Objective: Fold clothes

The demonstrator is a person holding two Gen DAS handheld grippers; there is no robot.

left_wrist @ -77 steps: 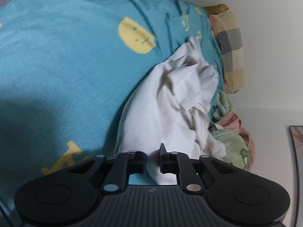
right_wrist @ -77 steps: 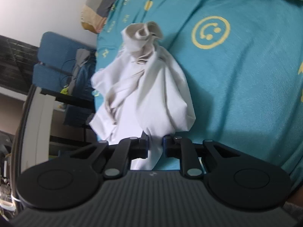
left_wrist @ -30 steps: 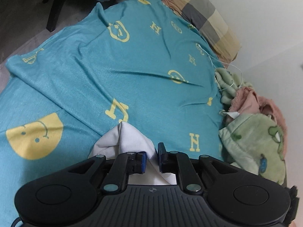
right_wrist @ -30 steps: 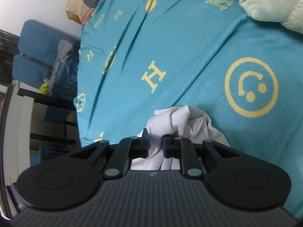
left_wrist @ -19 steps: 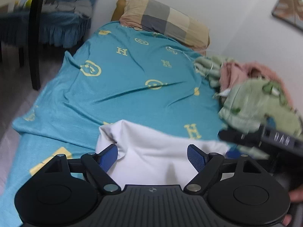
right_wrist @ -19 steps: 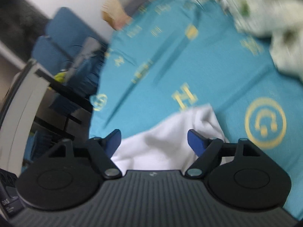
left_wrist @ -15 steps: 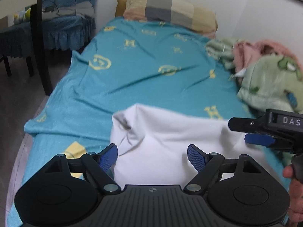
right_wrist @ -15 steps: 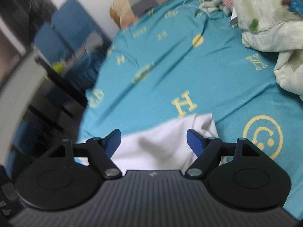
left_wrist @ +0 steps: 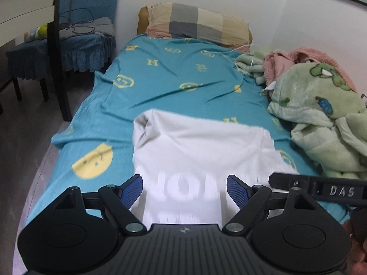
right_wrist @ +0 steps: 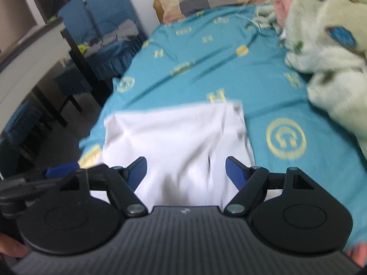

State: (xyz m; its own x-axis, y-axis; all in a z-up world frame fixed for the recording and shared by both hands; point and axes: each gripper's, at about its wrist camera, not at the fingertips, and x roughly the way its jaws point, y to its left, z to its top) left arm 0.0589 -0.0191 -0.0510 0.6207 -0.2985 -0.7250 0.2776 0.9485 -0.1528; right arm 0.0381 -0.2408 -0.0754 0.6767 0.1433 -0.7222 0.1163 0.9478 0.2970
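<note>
A white T-shirt (left_wrist: 197, 151) lies spread flat on the near part of the teal bedsheet (left_wrist: 160, 80), with faint grey lettering near its front end. It also shows in the right wrist view (right_wrist: 174, 135). My left gripper (left_wrist: 184, 191) is open and empty, just above the shirt's near end. My right gripper (right_wrist: 185, 171) is open and empty too, over the same end. The right gripper's arm (left_wrist: 321, 190) shows at the right of the left wrist view; the left gripper's finger (right_wrist: 60, 168) shows at the left of the right wrist view.
A checked pillow (left_wrist: 197, 25) lies at the bed's head. A green blanket pile (left_wrist: 321, 119) with pink cloth (left_wrist: 298, 57) fills the bed's right side. Blue-covered chairs (left_wrist: 75, 41) and a dark table leg (left_wrist: 57, 57) stand left of the bed, over grey floor.
Both grippers opened and let go of the shirt, which went from a bunched hanging bundle to lying spread on the sheet. Both grippers have drawn back toward the bed's foot.
</note>
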